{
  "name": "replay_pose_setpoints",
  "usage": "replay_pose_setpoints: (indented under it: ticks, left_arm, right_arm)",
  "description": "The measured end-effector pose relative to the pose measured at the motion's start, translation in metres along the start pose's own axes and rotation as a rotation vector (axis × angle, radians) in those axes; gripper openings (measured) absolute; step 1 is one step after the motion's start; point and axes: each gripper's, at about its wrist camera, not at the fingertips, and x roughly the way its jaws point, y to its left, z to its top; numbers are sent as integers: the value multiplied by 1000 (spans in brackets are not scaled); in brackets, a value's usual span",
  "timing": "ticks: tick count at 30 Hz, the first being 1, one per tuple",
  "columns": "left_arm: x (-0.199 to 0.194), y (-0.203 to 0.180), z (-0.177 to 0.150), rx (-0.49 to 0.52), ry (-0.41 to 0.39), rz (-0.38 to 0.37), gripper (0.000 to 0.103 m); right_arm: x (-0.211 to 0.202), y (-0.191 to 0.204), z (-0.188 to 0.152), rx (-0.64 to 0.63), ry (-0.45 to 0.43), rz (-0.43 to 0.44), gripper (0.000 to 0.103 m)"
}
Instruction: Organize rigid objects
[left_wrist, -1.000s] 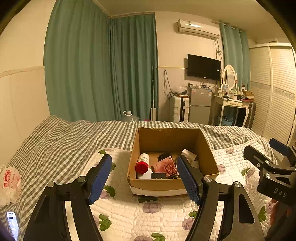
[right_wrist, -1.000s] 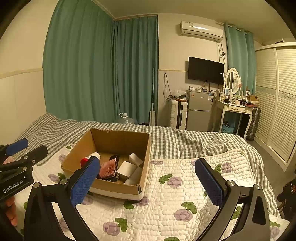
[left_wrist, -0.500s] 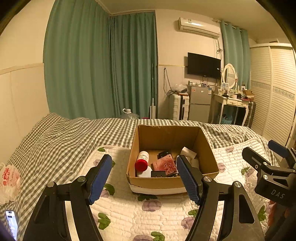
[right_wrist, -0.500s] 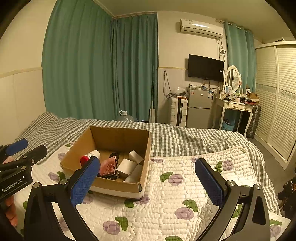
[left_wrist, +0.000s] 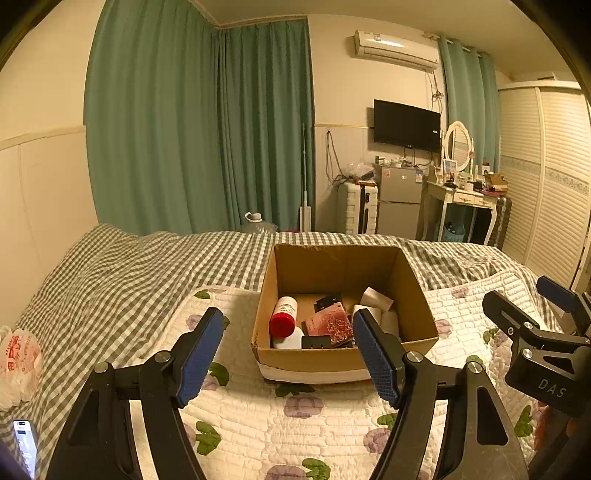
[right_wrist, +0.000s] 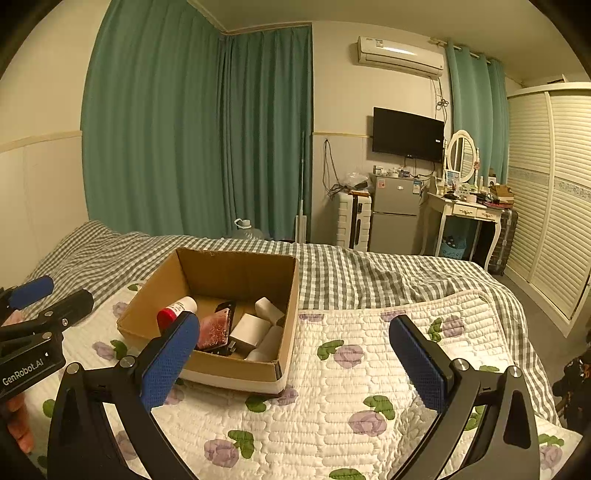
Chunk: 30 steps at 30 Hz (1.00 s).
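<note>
- Left wrist view: the left hand-held gripper (left_wrist: 288, 354) is spread wide with nothing between its blue pads (left_wrist: 201, 356), hovering above the quilt (left_wrist: 295, 424) and aimed at 12 o'clock toward the cardboard box (left_wrist: 347, 360) — likely lined up to reach into it.
- Its fingers sit level and symmetrical, so the hand seems to hold the tool flat and pointed slightly down.
- At 3 o'clock in that view the right hand-held gripper (left_wrist: 532, 310) shows side-on, apart from the box.
- Right wrist view: the right hand-held gripper (right_wrist: 291, 358) is also released and carries nothing; the box lies at 11 o'clock, partly behind its left pad, while bare quilt fills the gap between the pads.
- Inside the box lie the task's things: a red-capped bottle (left_wrist: 283, 317) on its side at the left, a pink patterned case (left_wrist: 330, 325) in the middle, white boxes (right_wrist: 251, 328) at the right — loosely heaped, not sorted, I judge.
- Box and quilt rest on the bed (left_wrist: 122, 266); no object lies loose on the quilt in these views.
</note>
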Motion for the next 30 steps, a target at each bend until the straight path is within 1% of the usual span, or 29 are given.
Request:
replay_pose_setpoints:
  ticks: [2,5,9,13,30]
  left_arm:
    - [0,0,0,-2,0,-3,75]
    - [0,-1,-1,10,-5,16,75]
    - [1,1,-1,0,-3,40,75]
    - [-1,4,-2,-15,-16,41,75]
    - [-1,5,-3,-18,-12,30,75]
  right_arm:
    - [0,0,0,-1,1,0,103]
    - [1,-1,-1,0,6,2,103]
    - [2,-1,-2,1,8,3,103]
    - [2,-1,-2,0,11,3,103]
    - [5,0,-6,-1,26,1,103]
